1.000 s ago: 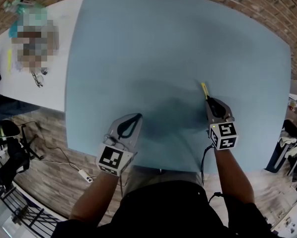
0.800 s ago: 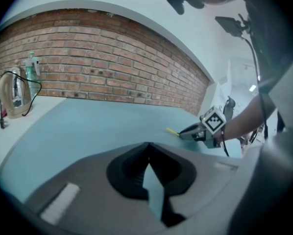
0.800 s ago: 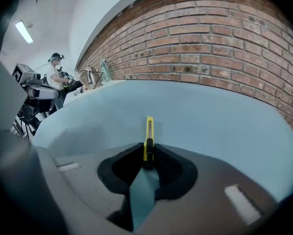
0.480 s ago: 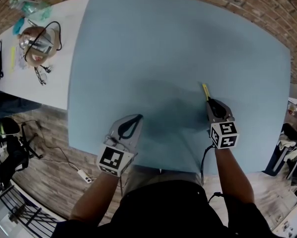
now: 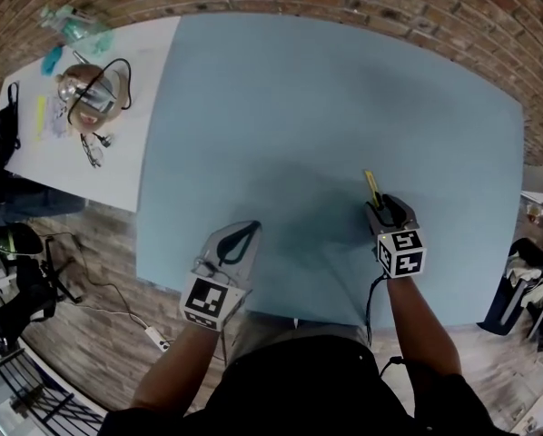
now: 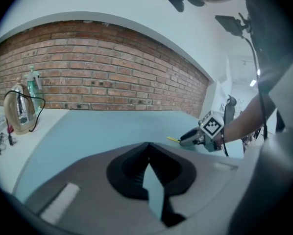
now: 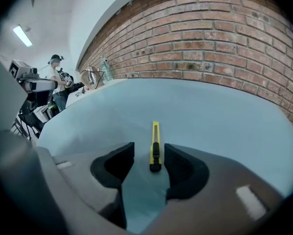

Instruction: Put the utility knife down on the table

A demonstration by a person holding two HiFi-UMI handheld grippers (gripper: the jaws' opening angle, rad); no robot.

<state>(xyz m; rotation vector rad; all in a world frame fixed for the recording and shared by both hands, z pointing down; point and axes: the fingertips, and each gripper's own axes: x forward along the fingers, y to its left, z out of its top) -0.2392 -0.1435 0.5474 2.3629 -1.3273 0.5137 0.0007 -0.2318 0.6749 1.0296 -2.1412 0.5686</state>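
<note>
Black-clad person [image 5: 317,393], two grey grippers.
On left gripper [image 5: 243,232] and right gripper [image 5: 386,207]: black pads [image 7: 185,173], black-and-white marker cubes [image 5: 401,253]; black cable [image 5: 370,300] behind the right.

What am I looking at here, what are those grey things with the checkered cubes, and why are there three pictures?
Someone stands at a blue table, holding a tool in each hand: a two-jaw gripper. The marker cube is part of it. The top-down picture comes from a camera on the person's head. The other two come from cameras riding on the grippers, each looking along its own jaws. The left gripper is shut and empty. The right gripper has just been opening its jaws. A yellow utility knife lies flat on the table between them, not gripped. A white side table at the left holds a kettle and small items.
</note>
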